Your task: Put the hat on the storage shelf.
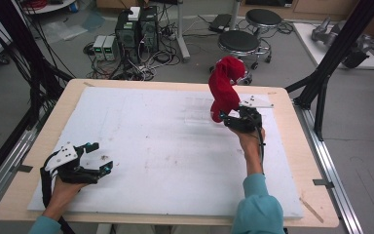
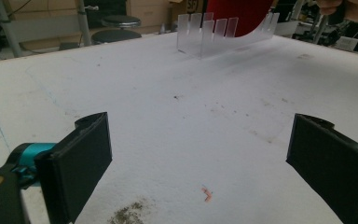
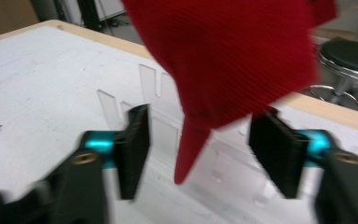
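A red ribbed cloth (image 1: 224, 87) stands up tall over the right back of the white board, and what holds it up cannot be told. Its pointed lower end (image 3: 191, 149) hangs between the jaws of my right gripper (image 3: 200, 119), which are open and apart from it. In the high view, my right gripper (image 1: 233, 119) sits just below the cloth. A clear slotted rack (image 3: 116, 105) stands on the board under the cloth, also clear rack (image 2: 214, 35). My left gripper (image 1: 102, 157) rests open at the near left, left gripper (image 2: 200, 140) holding nothing.
The white board (image 1: 151, 146) covers a wooden table (image 1: 292, 161). Small dirt specks (image 2: 130, 212) lie near the left gripper. Behind the table are two black stools (image 1: 238, 43), computer towers (image 1: 136, 29) and cables. Black frame posts (image 1: 321, 78) stand at the right.
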`<state>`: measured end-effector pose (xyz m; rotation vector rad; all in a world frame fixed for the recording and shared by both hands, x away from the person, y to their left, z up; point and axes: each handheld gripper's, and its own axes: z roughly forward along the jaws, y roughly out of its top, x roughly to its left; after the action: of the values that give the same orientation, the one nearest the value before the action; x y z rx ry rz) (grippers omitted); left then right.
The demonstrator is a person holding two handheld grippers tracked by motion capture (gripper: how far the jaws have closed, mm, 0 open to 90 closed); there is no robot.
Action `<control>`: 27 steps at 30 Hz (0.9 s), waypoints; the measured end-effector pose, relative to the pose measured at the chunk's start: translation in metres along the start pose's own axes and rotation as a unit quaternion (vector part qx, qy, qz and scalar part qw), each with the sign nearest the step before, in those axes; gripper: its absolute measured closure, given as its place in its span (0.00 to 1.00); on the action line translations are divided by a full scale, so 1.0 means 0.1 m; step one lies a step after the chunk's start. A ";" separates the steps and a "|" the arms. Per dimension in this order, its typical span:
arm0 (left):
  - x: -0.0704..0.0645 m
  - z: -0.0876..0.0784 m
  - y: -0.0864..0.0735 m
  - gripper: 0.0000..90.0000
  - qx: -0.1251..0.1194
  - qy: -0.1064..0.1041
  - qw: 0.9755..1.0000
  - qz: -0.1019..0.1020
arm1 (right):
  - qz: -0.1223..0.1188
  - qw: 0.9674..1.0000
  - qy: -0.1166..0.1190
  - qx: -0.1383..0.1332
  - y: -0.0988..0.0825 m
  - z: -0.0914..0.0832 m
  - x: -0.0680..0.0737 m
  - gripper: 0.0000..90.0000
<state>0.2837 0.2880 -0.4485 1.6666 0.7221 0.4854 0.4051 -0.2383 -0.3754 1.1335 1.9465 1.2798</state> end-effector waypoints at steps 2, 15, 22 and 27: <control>0.00 -0.01 0.00 0.08 -0.004 0.001 1.000 -0.001 | 0.000 1.000 -0.005 0.002 0.00 -0.06 0.00 0.28; -0.03 -0.05 -0.02 0.08 -0.028 0.030 0.999 0.002 | -0.052 0.997 0.039 -0.045 -0.22 -0.99 0.22 0.13; -0.08 -0.08 -0.04 0.08 -0.041 0.045 0.998 0.023 | -0.030 0.991 0.052 -0.116 -0.78 -1.31 0.42 0.12; -0.10 -0.09 -0.05 0.08 -0.046 0.053 0.997 0.029 | -0.015 0.986 0.043 -0.157 -1.14 -1.31 0.53 0.12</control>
<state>0.2700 0.2883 -0.4505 1.5876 0.7183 0.6435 0.2351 -0.2744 -0.4274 0.9013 1.7336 1.5770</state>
